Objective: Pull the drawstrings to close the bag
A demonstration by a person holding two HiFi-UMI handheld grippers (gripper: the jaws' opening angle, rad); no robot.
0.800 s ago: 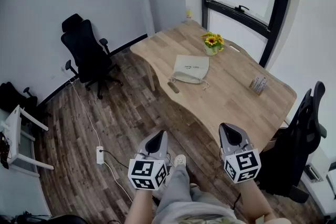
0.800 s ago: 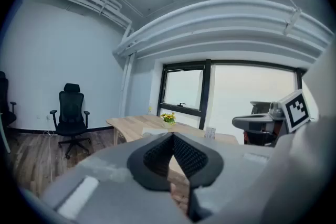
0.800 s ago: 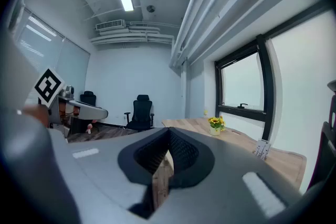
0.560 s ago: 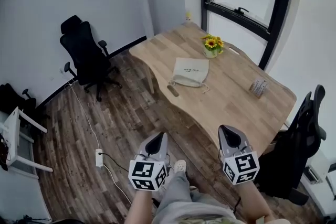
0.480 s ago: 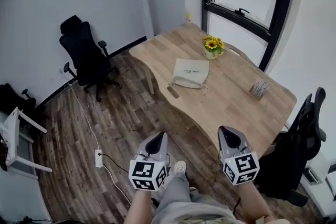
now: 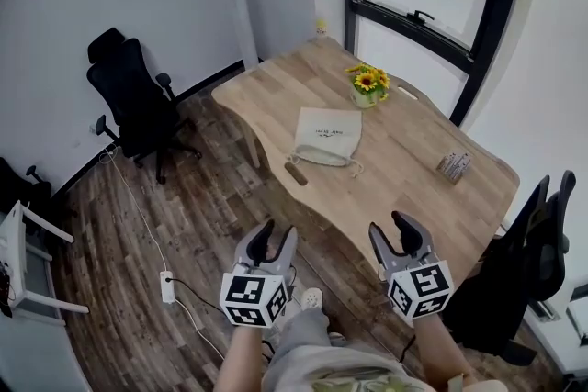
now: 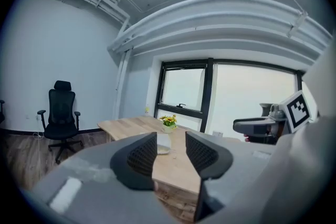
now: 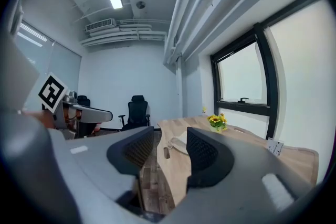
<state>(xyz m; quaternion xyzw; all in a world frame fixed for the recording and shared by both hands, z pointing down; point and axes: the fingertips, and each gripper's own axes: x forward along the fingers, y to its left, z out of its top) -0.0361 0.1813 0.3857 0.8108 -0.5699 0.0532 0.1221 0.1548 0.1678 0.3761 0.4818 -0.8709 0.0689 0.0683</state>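
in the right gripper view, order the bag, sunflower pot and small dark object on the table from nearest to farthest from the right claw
From the right claw:
1. small dark object, by the near edge of the table
2. bag, just behind it
3. sunflower pot, farther back, to the right

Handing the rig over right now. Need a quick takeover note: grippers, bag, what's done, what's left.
Left gripper: open, empty, held over the floor short of the table.
Right gripper: also open and empty, beside the left one.
Bag: lies flat mid-table, near the flower pot. Its drawstrings trail from its near edge, untouched.
Done: nothing yet; neither gripper is near the bag.
Left: step up to the table, grip the drawstrings, pull them to close the bag.
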